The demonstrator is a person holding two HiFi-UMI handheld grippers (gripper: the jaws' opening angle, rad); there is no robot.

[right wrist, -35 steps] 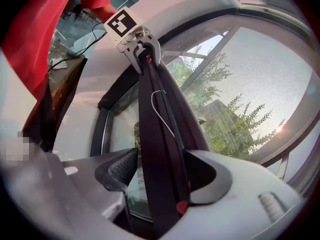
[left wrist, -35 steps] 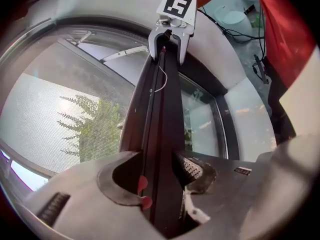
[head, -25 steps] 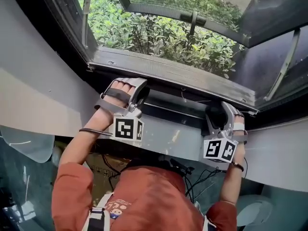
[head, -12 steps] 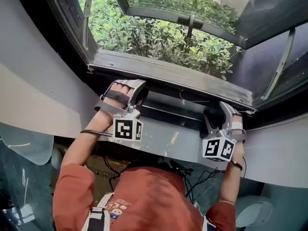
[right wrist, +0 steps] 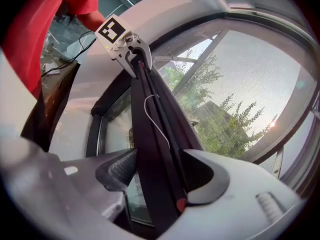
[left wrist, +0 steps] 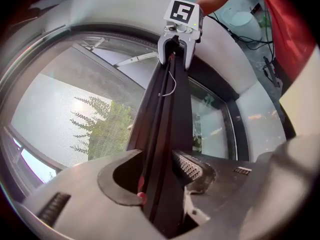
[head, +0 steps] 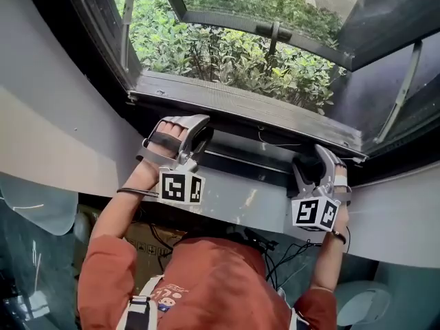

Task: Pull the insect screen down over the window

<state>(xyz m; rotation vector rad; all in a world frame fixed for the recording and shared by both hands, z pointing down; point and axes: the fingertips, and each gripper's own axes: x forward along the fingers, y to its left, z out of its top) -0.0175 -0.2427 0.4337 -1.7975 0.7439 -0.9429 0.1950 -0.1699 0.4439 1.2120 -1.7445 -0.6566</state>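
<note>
The insect screen's dark bottom bar runs across the foot of the window, just inside the sill. My left gripper is shut on the bar's left part, my right gripper on its right part. In the left gripper view the bar passes between the closed jaws of the left gripper and runs on to the right gripper. The right gripper view mirrors this: bar, right gripper, left gripper. Grey mesh stretches above the bar, with trees behind it.
A thin white cord hangs loose along the bar. An outward-opened window sash on metal stays stands beyond the sill over green bushes. A curved white wall frames the window. Cables hang below.
Both grippers keep their hold on the bar. Grippers and bar have shifted only a few pixels lower in the head view.
</note>
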